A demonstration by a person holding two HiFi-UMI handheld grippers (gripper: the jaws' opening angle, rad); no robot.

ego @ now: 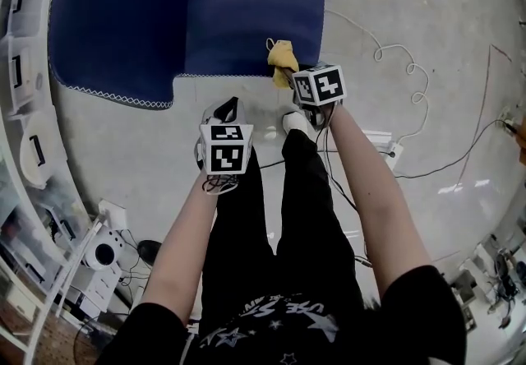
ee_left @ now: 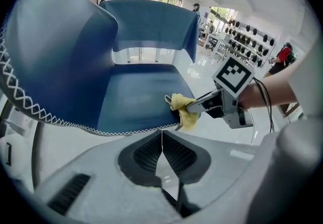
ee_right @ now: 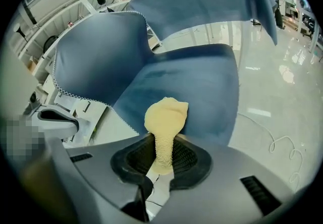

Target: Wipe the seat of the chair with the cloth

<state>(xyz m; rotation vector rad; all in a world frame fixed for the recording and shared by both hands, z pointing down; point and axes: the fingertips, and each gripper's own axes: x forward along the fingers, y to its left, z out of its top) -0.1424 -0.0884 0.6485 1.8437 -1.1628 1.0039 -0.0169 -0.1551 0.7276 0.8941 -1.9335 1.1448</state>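
Your right gripper (ee_right: pixel 162 156) pinches the yellow cloth (ee_right: pixel 166 113) at the front edge of the seat (ee_right: pixel 202 87) (left gripper (ee_left: pixel 162 142) is closed, empty). Press it flat, sweep in overlapping lines.

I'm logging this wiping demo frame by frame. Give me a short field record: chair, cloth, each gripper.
chair seat: blue fabric, front edge towards the person
cloth: yellow, bunched, at the seat's front edge; contact unclear
right gripper: shut on the cloth
left gripper: jaws together, nothing between them, short of the seat
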